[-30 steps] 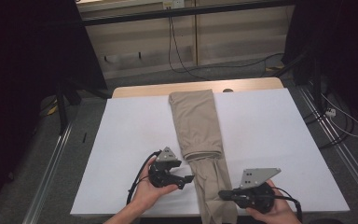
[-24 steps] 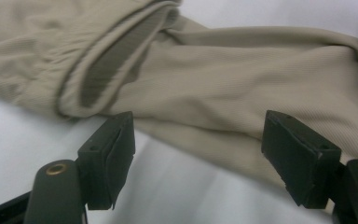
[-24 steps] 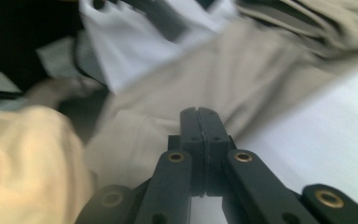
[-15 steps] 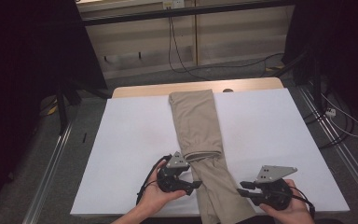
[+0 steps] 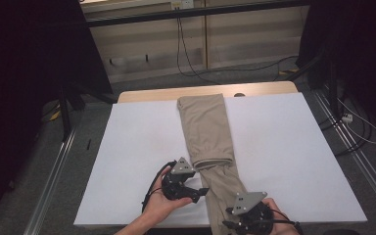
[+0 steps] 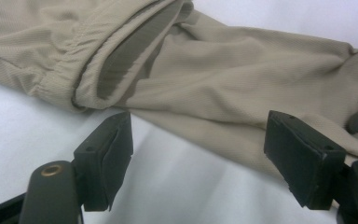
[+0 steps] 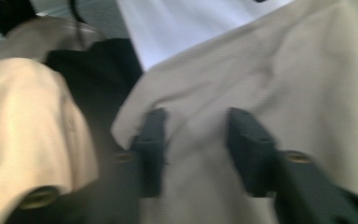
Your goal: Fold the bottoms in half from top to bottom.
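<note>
Trousers [image 5: 210, 134]: being laid lengthwise down the white table [image 5: 293, 161], near end hanging over its front edge.
Left gripper [image 6: 198, 161]: being held wide apart beside the elastic cuff [image 6: 81, 70], touching nothing.
Right gripper [image 7: 193, 149]: jaws just opened, fabric lying loose between them; blurred.

White-covered table [image 5: 127, 147] w/ wood far edge; tan trousers [image 5: 208, 127] lie lengthwise on it, folded cuff just ahead of left jaws, near end under right jaws.

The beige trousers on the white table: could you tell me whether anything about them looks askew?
Yes: the trousers lie slanted across the table, their near end hanging past its front edge between the two grippers.
</note>
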Demonstrator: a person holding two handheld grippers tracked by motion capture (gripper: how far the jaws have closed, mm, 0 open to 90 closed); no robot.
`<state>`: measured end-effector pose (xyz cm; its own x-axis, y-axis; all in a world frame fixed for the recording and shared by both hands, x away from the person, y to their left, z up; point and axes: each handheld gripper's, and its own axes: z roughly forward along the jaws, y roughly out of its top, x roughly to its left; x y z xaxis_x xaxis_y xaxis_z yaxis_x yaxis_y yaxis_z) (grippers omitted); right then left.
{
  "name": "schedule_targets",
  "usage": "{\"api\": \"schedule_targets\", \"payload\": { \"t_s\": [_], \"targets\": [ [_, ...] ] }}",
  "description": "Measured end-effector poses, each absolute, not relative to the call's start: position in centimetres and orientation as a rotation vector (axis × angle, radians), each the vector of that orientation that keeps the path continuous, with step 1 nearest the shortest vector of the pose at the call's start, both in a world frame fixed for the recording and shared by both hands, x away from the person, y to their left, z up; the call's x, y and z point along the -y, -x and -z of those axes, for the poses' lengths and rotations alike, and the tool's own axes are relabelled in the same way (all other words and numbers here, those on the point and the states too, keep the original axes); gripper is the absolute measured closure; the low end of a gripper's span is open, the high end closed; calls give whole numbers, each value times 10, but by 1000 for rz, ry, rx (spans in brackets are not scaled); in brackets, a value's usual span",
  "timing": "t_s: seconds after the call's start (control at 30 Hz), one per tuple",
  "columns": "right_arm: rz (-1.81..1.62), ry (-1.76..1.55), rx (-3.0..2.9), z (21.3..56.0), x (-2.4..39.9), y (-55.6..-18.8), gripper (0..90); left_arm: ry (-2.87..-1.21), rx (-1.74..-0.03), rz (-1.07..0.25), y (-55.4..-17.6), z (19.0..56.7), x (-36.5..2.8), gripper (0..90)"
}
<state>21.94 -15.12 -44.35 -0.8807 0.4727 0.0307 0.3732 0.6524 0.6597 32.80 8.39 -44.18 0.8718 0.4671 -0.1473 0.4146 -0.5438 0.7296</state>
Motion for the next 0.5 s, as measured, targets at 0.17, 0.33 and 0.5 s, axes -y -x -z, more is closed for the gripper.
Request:
{"api": "schedule_targets", "payload": {
  "t_s": [0.17,0.33,0.5],
  "targets": [
    [-1100,-756,-2743,439,157,-222,892,-2217,-638,-86,-329,442,-84,241],
    [-1318,-841,-2744,430,158,-224,897,-2216,-649,-82,-330,442,-85,240],
    [-1336,-812,-2760,428,142,-221,895,-2211,-650,-83,-329,442,-85,240]
  ]
}}
